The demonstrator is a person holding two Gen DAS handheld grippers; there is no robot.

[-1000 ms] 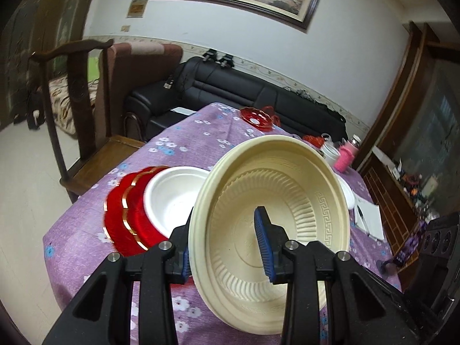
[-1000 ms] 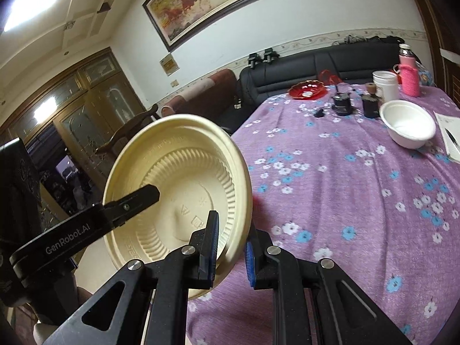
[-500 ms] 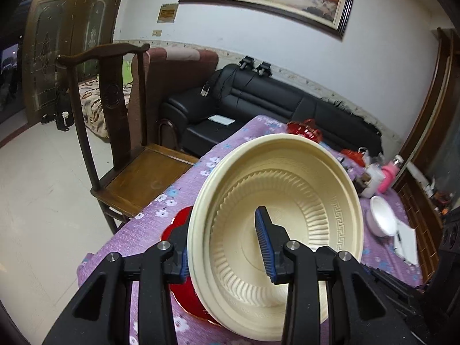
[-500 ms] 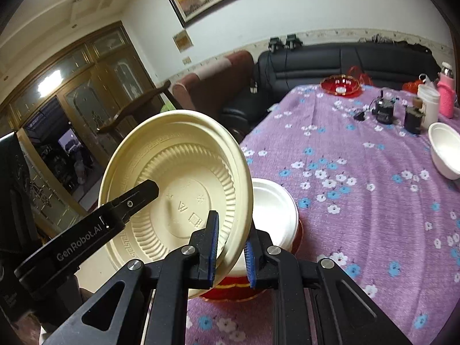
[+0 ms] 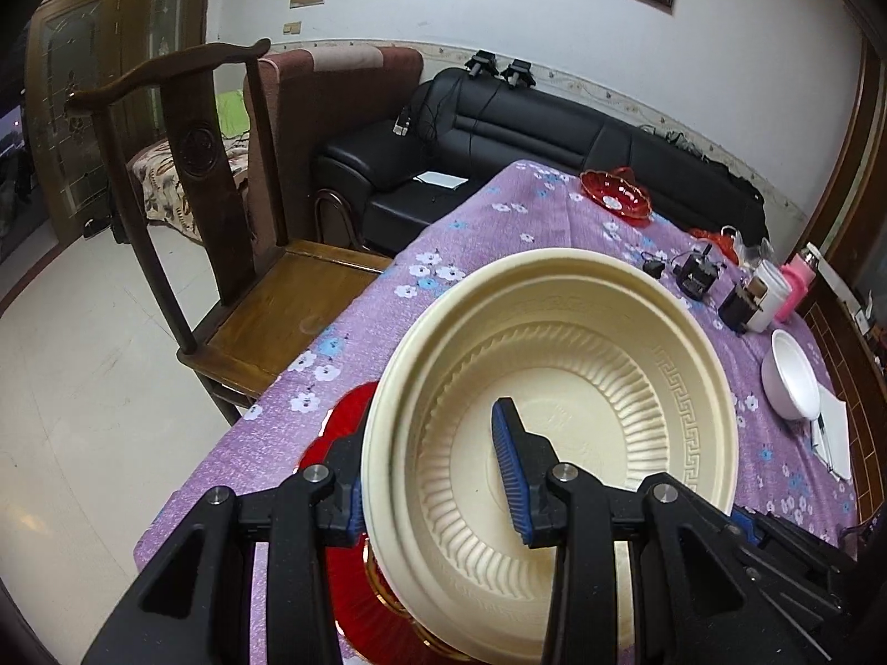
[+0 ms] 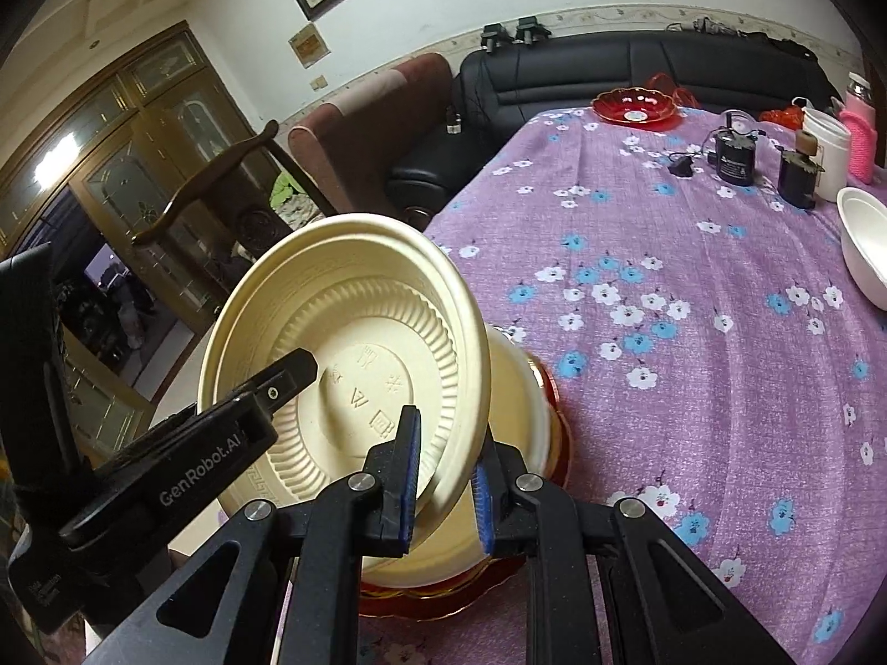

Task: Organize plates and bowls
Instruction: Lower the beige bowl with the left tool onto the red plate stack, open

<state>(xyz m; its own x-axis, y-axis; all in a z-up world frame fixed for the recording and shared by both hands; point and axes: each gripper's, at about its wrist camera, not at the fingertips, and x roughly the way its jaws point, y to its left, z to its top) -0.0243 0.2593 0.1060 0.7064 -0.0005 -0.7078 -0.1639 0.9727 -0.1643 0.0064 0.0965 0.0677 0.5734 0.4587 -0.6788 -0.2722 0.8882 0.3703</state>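
Left wrist view. The left gripper [image 5: 438,476] is clamped on the near rim of the cream disposable bowl [image 5: 560,410], one blue pad inside the bowl, the other outside its wall. The bowl fills the lower centre of the frame, tilted toward the camera, above the red gold-edged plates [image 5: 338,443] at lower left of the purple floral tablecloth [image 5: 499,233]. Risk: the bowl hides the stack beneath it, so lowering it is done almost blind; a rim caught on the stack could tip the bowl or shove the plates toward the near table edge. Count here: one cream bowl, one white bowl [image 5: 790,382] at right, one red glass dish [image 5: 614,200] at upper centre; the number of red plates cannot be told.

Right wrist view. The right gripper [image 6: 446,485] pinches the opposite rim of the same cream bowl, at lower centre, its jaws nearly together on the thin wall. The left gripper's finger crosses the bowl's interior from the lower left. Behind the bowl, a white bowl in the stack [image 6: 521,388] sits on the red plates. Risk: two grips on one light, flexible rim may twist or crack it if the hands part unevenly, and releasing one side early would swing the bowl. Count here: one cream bowl, two white bowls (one stacked, one at the right edge), one red glass dish, one wooden chair [image 6: 222,188].
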